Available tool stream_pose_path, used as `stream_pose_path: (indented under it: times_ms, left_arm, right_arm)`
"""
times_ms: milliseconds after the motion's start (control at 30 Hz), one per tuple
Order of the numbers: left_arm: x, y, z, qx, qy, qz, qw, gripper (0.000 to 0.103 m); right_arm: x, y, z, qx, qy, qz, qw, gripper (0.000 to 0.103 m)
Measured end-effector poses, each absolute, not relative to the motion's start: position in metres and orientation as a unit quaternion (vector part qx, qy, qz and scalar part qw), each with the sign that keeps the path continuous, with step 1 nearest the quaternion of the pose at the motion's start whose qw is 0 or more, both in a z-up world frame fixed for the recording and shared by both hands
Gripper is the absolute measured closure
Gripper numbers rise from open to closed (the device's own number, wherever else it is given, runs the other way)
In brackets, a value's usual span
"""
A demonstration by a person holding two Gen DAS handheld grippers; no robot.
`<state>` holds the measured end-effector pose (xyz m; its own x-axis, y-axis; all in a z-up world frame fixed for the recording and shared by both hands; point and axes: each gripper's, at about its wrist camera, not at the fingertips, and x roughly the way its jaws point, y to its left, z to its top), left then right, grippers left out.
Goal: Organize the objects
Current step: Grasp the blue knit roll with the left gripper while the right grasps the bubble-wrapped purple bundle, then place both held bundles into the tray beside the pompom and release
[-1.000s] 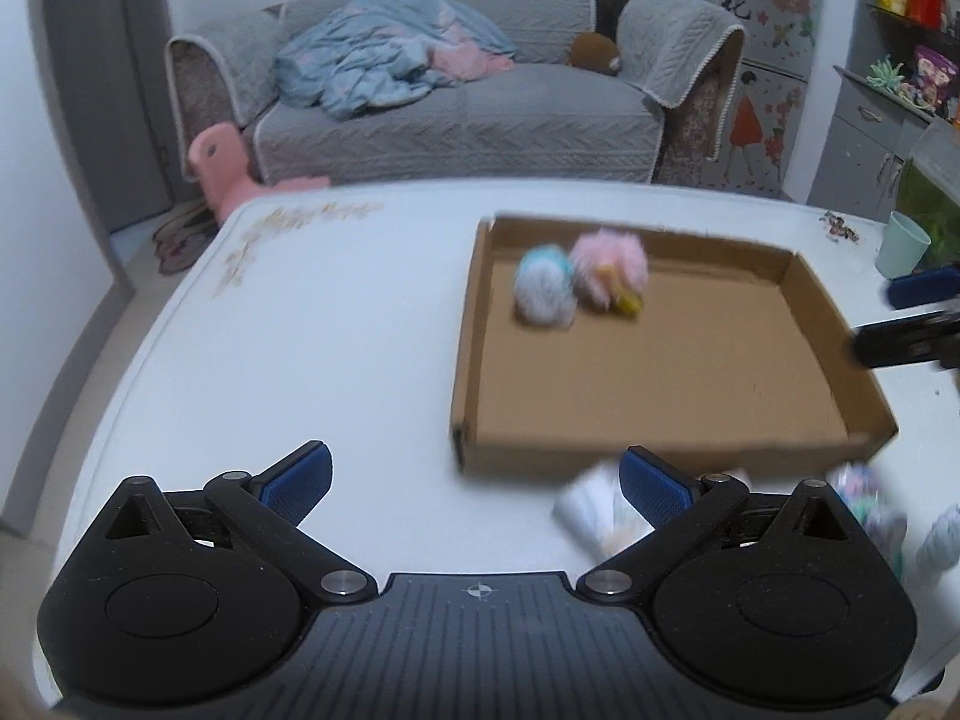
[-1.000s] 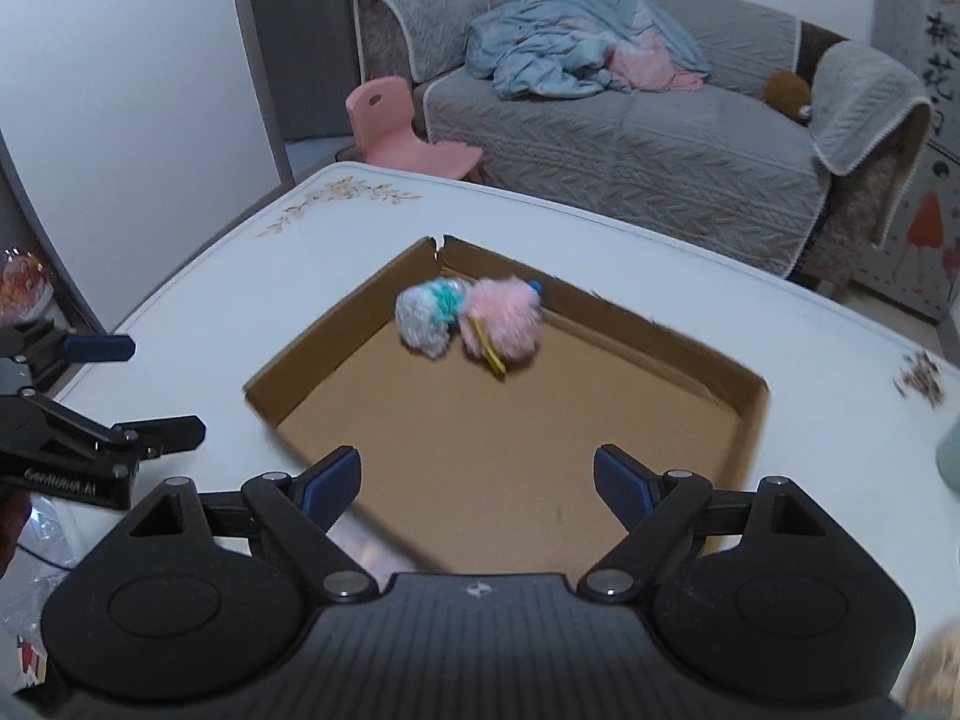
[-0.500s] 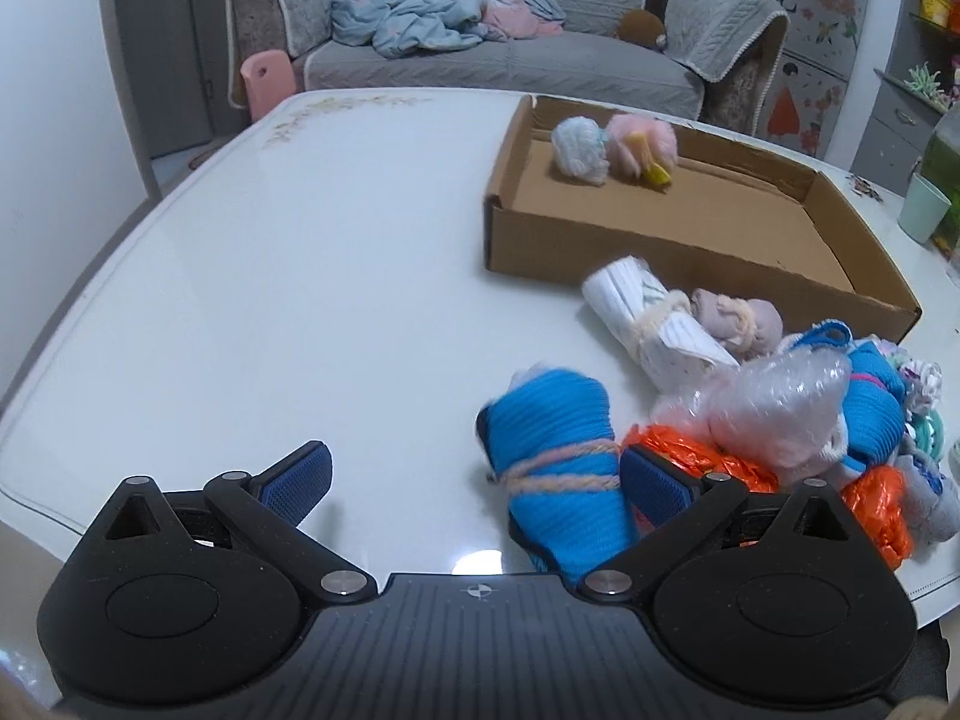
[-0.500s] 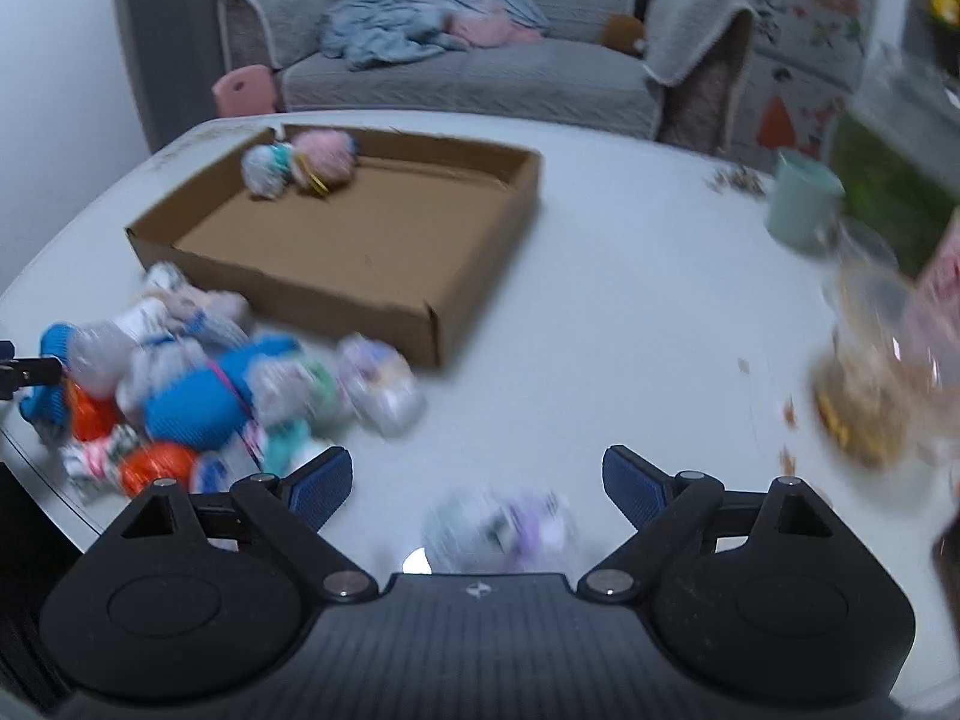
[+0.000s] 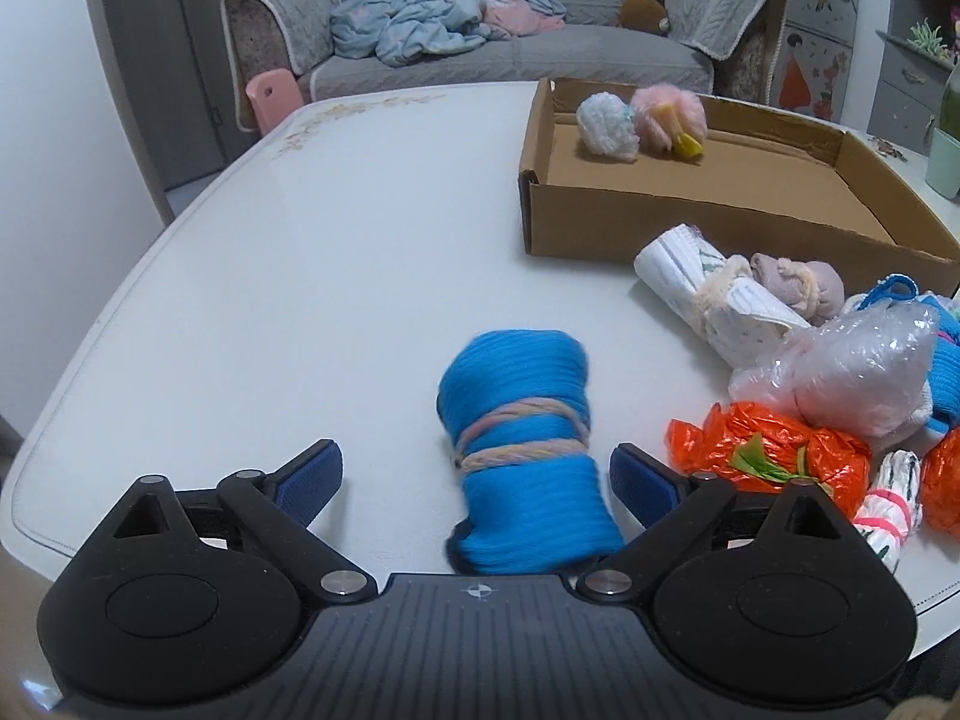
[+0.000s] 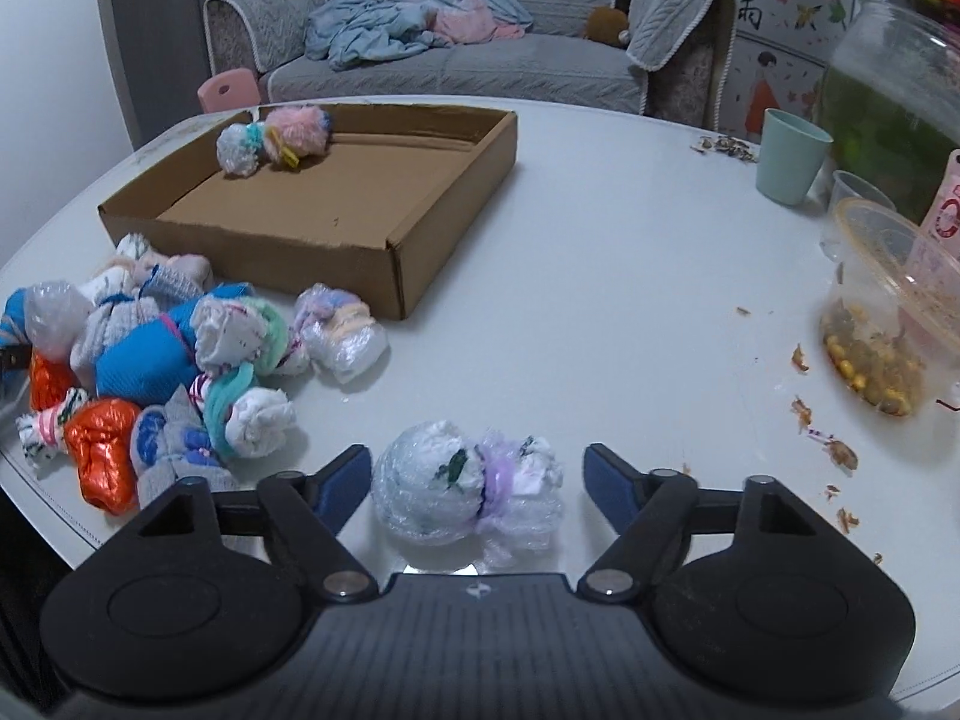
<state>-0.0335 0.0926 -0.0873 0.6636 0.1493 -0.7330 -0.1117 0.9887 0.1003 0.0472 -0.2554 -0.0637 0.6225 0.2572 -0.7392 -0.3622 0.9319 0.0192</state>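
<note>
A shallow cardboard box (image 5: 708, 240) (image 6: 336, 252) lies on the white table and holds a white bundle (image 5: 607, 127) and a pink fluffy bundle (image 5: 666, 117). My left gripper (image 5: 477, 480) is open, with a blue rolled bundle tied with yarn (image 5: 521, 450) lying between its fingers on the table. My right gripper (image 6: 477, 483) is open, with a white and purple plastic-wrapped bundle (image 6: 468, 495) lying between its fingers. A heap of several wrapped bundles (image 6: 150, 372) (image 5: 840, 372) lies in front of the box.
At the right of the right wrist view stand a green cup (image 6: 789, 156), a clear plastic tub of food (image 6: 888, 324) and a large glass jar (image 6: 894, 72), with crumbs (image 6: 822, 426) scattered near them. A grey sofa (image 5: 510, 42) stands behind the table.
Both grippers pulled back from above the box and came down low at the table's near edge. Each now has a bundle between its open fingers.
</note>
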Motion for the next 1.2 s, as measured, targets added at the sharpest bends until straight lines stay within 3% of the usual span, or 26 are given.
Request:
stream_pose_path:
  times_ms: [33, 100, 167, 333, 667, 1200]
  left_arm:
    - [-0.034, 0.093, -0.087, 0.024, 0.402, 0.07, 0.913, 0.006]
    - [-0.034, 0.096, -0.087, 0.018, 0.397, 0.064, 0.915, 0.012]
    - [-0.034, 0.098, -0.087, 0.011, 0.392, 0.059, 0.918, 0.019]
    - [-0.037, 0.1, -0.085, 0.006, 0.377, 0.041, 0.925, 0.05]
    - [-0.036, 0.11, -0.072, 0.025, 0.365, 0.054, 0.929, 0.053]
    - [0.042, 0.096, 0.018, 0.14, 0.318, -0.026, 0.937, 0.052]
  right_arm:
    - [0.047, -0.256, -0.065, -0.067, 0.4, 0.174, 0.897, 0.032]
    - [0.043, -0.255, -0.066, -0.068, 0.4, 0.175, 0.897, 0.043]
    - [0.04, -0.255, -0.068, -0.067, 0.402, 0.177, 0.896, 0.042]
    - [0.04, -0.258, -0.067, -0.065, 0.398, 0.179, 0.897, 0.044]
    - [0.042, -0.267, -0.052, -0.066, 0.39, 0.182, 0.9, 0.045]
    - [0.079, -0.235, 0.038, -0.137, 0.294, 0.23, 0.918, 0.045]
